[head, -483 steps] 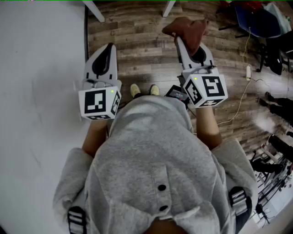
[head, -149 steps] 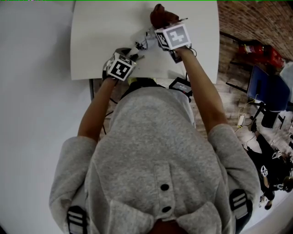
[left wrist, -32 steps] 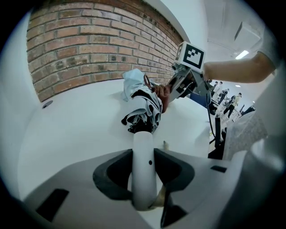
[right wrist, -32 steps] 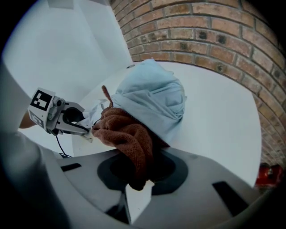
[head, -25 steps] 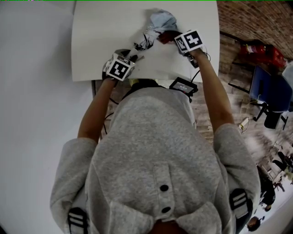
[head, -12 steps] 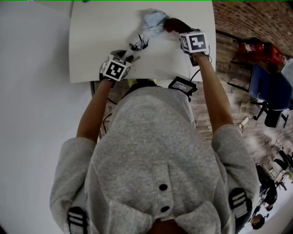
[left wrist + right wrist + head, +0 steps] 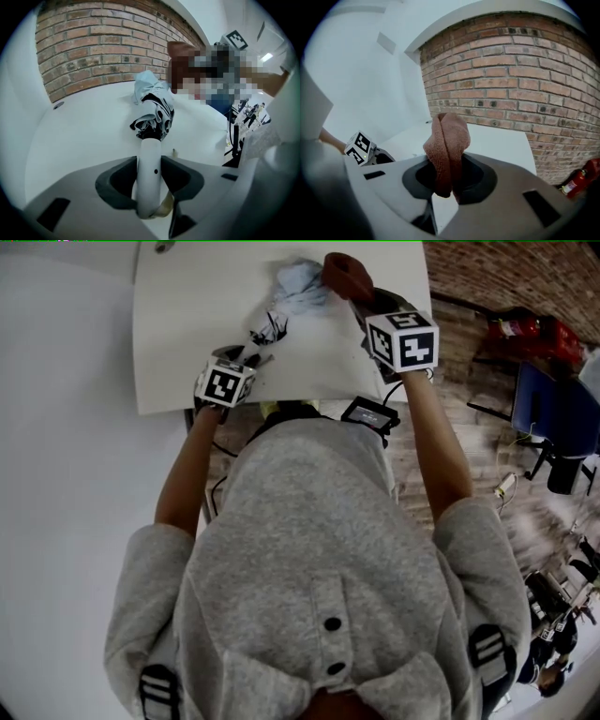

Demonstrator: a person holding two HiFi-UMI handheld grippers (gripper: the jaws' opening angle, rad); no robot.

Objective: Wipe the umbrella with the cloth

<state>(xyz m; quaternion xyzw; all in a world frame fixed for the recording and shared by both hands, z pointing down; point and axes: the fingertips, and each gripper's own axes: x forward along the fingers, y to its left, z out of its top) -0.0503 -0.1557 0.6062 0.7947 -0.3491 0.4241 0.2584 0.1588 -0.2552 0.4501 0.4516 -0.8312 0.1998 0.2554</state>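
A: Nearest to us, the left gripper (image 7: pixel 150 164) is clamped hard on the white cylindrical plastic handle (image 7: pixel 151 187), one jaw pressed to each side of it.

B: That handle runs forward into the folded light-blue umbrella with black-and-white patterned edging (image 7: pixel 152 101). We see it lying on the white rectangular table (image 7: pixel 187 324), canopy end pointing away from us.

A: Over on our right, the right gripper (image 7: pixel 447 168) is pinching the reddish-brown terry cloth (image 7: pixel 447 145). It's a folded wad standing up out of the closed jaws.

B: In the head view we've got that cloth at the far end of the umbrella, just beside the crumpled blue canopy. Touching or not, we can't tell.

A: And past the table edge, we have the red brick wall (image 7: pixel 511 70) closing off the back.
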